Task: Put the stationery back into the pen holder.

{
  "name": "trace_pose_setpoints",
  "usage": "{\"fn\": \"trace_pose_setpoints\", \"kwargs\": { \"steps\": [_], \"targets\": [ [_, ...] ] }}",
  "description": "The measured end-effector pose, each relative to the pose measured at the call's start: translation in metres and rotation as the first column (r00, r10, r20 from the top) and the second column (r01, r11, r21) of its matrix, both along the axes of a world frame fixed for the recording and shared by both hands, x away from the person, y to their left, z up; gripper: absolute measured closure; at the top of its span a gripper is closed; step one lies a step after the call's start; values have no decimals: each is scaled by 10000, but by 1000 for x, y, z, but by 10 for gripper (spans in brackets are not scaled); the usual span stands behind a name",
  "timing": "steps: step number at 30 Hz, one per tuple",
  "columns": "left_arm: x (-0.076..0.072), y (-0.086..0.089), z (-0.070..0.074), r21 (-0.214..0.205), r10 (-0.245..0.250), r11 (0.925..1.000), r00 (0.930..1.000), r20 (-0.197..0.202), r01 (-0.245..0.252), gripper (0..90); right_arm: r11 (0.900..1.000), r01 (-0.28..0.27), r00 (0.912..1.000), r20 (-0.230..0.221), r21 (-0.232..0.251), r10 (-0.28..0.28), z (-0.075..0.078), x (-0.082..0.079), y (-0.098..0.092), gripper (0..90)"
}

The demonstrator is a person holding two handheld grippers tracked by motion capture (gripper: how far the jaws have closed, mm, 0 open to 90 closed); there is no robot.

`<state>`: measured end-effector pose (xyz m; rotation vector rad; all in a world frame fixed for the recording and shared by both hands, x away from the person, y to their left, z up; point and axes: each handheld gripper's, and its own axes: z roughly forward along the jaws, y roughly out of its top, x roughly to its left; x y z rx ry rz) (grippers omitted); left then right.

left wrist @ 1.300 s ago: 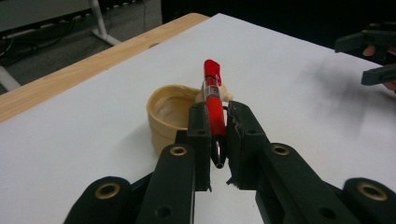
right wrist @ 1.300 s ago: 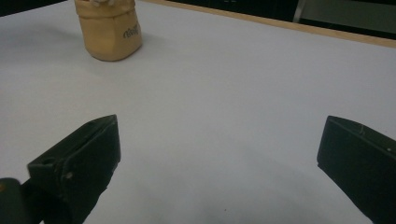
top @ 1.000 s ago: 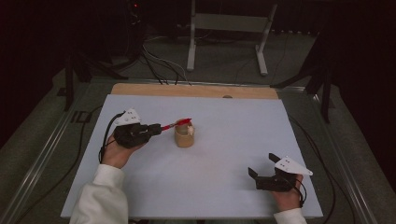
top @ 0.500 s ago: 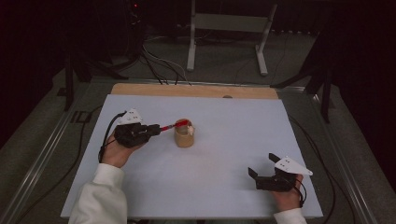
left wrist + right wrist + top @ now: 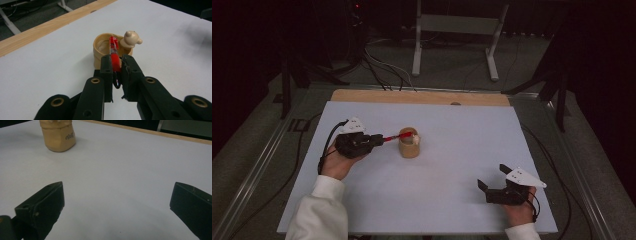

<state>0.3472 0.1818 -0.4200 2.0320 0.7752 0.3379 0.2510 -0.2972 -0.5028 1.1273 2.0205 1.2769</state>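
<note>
A tan wooden cup (image 5: 409, 146) (image 5: 100, 50) (image 5: 58, 135) stands on the white table (image 5: 462, 145), with a small bear-shaped figure (image 5: 132, 38) on its rim. My left gripper (image 5: 375, 141) (image 5: 116, 63) is shut on a red pen (image 5: 113, 51) (image 5: 395, 135). The pen lies almost level, its far end over the cup's mouth. At the near right of the table my right gripper (image 5: 494, 178) (image 5: 117, 202) rests with its jaws wide apart and nothing between them.
A wooden strip (image 5: 422, 97) runs along the table's far edge. Beyond it stand a grey metal frame (image 5: 457, 30) and cables (image 5: 382, 65) on the floor. A black cable (image 5: 326, 147) trails from the left gripper.
</note>
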Motion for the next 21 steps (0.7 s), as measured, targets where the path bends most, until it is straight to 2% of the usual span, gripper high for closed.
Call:
{"fn": "trace_pose_setpoints", "kwargs": {
  "steps": [21],
  "targets": [
    [6, -6, 0, 79, -11, 10000, 9999, -112, 12, 809, 10000, -5, 10000, -12, -3, 5, 0, 0, 0, 2]
  ]
}}
